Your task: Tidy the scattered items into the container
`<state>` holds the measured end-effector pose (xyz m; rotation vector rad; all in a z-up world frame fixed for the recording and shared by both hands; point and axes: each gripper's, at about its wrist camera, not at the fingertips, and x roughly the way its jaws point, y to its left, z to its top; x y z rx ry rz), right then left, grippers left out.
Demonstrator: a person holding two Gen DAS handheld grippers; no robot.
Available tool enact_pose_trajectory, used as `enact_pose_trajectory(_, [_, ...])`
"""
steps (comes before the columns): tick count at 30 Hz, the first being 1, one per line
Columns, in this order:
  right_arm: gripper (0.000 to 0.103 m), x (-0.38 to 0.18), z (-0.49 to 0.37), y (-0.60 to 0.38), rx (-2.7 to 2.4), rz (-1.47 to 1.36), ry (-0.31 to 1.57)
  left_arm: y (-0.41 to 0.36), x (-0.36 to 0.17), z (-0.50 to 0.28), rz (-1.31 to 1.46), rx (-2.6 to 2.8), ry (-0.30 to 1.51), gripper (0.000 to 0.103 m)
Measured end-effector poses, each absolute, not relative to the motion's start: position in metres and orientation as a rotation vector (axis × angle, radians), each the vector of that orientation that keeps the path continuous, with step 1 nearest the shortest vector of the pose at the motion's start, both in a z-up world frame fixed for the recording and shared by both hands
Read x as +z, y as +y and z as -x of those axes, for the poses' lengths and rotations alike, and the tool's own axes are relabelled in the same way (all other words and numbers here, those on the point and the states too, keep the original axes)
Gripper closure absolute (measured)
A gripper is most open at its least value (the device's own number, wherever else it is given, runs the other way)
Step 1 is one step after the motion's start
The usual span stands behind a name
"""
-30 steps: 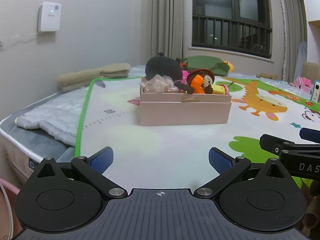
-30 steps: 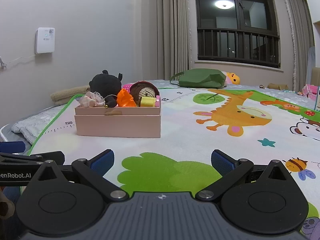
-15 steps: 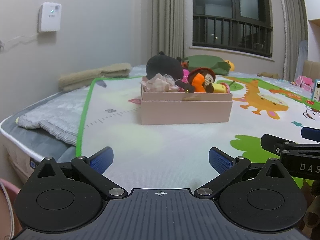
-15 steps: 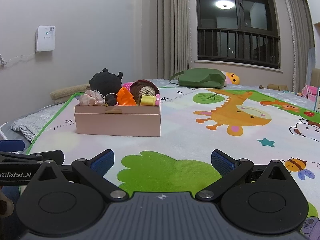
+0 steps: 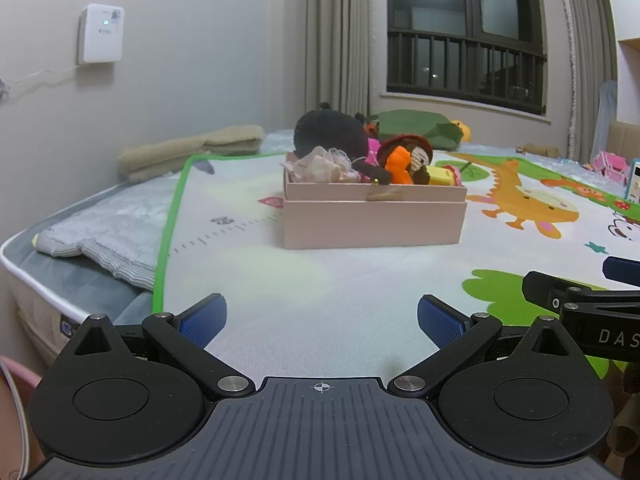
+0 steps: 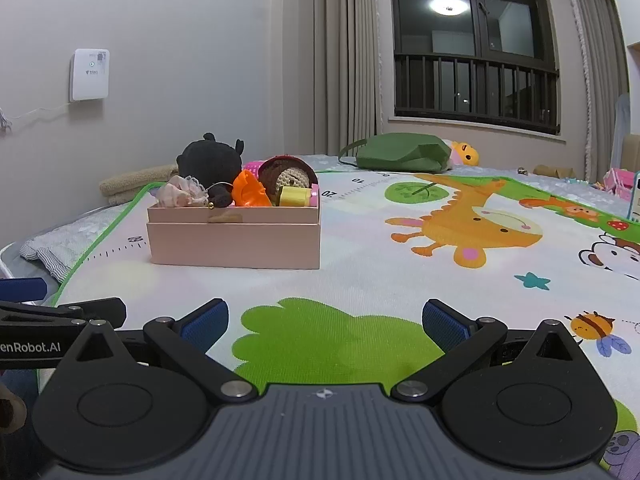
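A pink box (image 5: 374,222) stands on the cartoon play mat (image 5: 280,280); it also shows in the right wrist view (image 6: 234,240). It holds a black plush (image 5: 330,134), a lacy pink item (image 5: 320,164), an orange toy (image 5: 398,164), a brown crochet toy (image 6: 290,174) and a yellow roll (image 6: 295,196). My left gripper (image 5: 322,318) is open and empty, low over the mat, well short of the box. My right gripper (image 6: 325,322) is open and empty, beside the left one.
A green bag (image 6: 400,152) and a yellow plush (image 6: 464,152) lie at the mat's far edge. Folded beige towels (image 5: 192,152) sit at the left. Pink toys (image 5: 610,164) lie far right. The mattress edge (image 5: 48,280) drops off at the left.
Both grippers have shifted very slightly; the box sits a touch lower in the frames. Both stay open and empty.
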<state>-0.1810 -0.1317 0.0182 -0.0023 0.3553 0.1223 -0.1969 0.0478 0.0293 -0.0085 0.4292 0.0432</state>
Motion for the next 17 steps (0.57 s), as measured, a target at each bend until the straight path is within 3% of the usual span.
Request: enact_pose_trajectory(17, [0.0, 0.019, 0.175, -0.134, 0.12, -0.005, 0.374, 0.048, 0.029, 0.184, -0.008, 0.015, 0.446, 0.0])
